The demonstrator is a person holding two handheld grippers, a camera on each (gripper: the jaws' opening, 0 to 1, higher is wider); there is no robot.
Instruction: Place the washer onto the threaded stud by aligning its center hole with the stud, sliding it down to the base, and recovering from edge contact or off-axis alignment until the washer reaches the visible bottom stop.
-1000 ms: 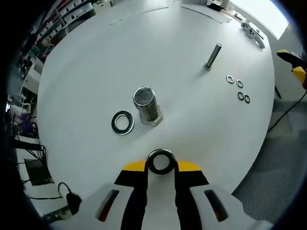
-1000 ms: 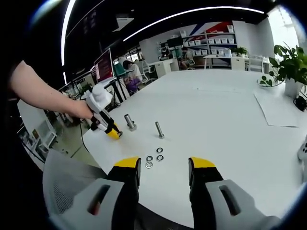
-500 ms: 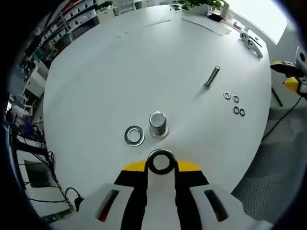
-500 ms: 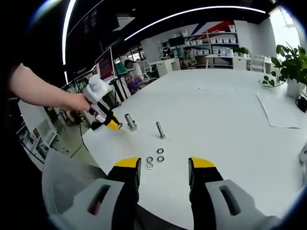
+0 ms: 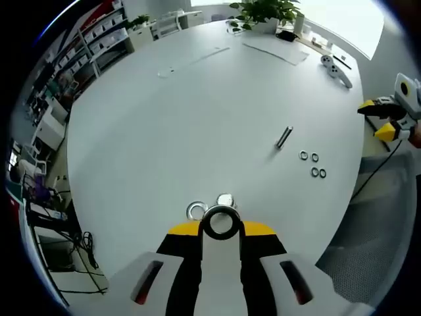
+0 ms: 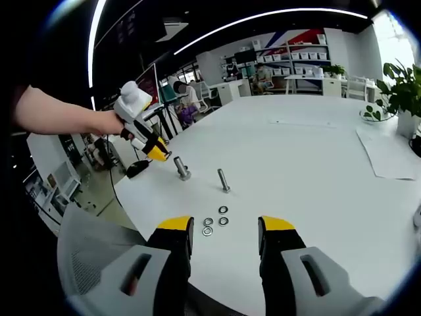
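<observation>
A large white round table [image 5: 197,118] carries a few pieces of hardware. In the left gripper view, the left gripper [image 5: 221,227] rises from the bottom edge with its yellow-tipped jaws closed together on a dark metal washer [image 5: 220,222], which is held flat-faced to the camera so its round hole shows. Just past the held washer, the top of a thick threaded stud [image 5: 225,199] peeks out, with a second loose washer [image 5: 195,210] lying flat on the table just beside it on the left. The held washer hangs above the stud and is not on it. Farther out on the table a slimmer bolt [image 5: 283,137] stands, and near it four small washers [image 5: 312,164] lie in a tight cluster. At the far right edge of this view the right gripper [image 5: 388,118] shows, yellow at its tips.

In the right gripper view, the right gripper [image 6: 223,230] has its two jaws spread wide apart with nothing between them, hovering over the table's near edge. Ahead lie the small washers [image 6: 215,220], the slim bolt [image 6: 223,180] and the thick stud [image 6: 181,168]. A person's hand [image 6: 108,122] holds the left gripper [image 6: 156,151] above and beside the thick stud. Potted plants [image 5: 266,13] stand at the table's far side.
</observation>
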